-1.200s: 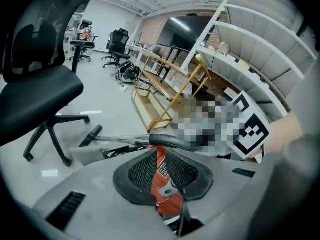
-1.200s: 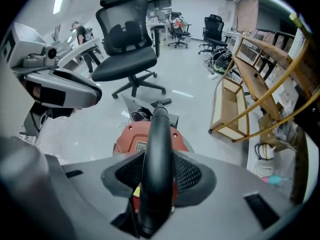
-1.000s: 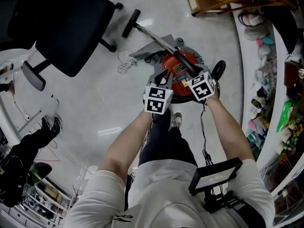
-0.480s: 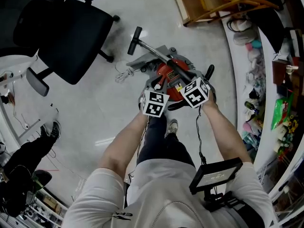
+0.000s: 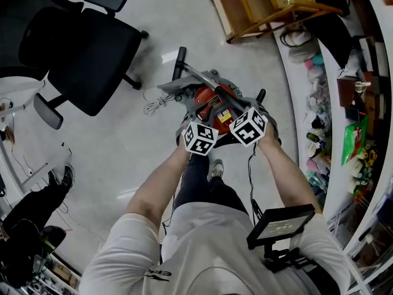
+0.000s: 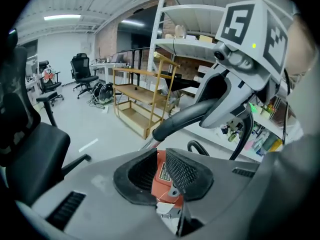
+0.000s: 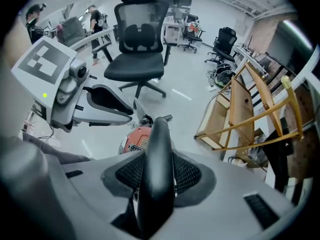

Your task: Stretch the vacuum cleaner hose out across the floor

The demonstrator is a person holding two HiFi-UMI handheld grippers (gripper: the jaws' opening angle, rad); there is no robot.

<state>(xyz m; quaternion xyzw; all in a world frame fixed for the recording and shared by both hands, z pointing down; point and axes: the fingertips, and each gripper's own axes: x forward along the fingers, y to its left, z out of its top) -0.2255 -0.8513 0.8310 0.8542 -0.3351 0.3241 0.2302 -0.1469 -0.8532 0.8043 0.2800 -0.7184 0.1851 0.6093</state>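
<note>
The red vacuum cleaner (image 5: pixel 212 105) stands on the floor just ahead of the person's feet; it also shows low down as the red vacuum (image 7: pixel 135 139) in the right gripper view. Its metal wand (image 5: pixel 195 74) lies across its top. My right gripper (image 7: pixel 157 170) is shut on the thick black hose tube (image 7: pixel 156 154), which runs up between its pads. From the left gripper view the same hose tube (image 6: pixel 186 118) reaches out of the right gripper (image 6: pixel 227 91). My left gripper (image 6: pixel 160 171) is open with nothing in it, the vacuum's red body (image 6: pixel 161 176) showing through the gap. In the head view the left gripper (image 5: pixel 201 138) and right gripper (image 5: pixel 249 128) hang side by side above the vacuum.
A black office chair (image 5: pixel 92 48) stands at the left. A wooden rack (image 5: pixel 258 5) is at the top. A white cord (image 5: pixel 152 103) lies beside the vacuum. Cluttered shelves (image 5: pixel 350 103) line the right side. Another person's legs (image 5: pixel 37 195) are at the lower left.
Both grippers have risen above the vacuum, the right one carrying the hose tube up with it. The left gripper has rolled as it lifted.
</note>
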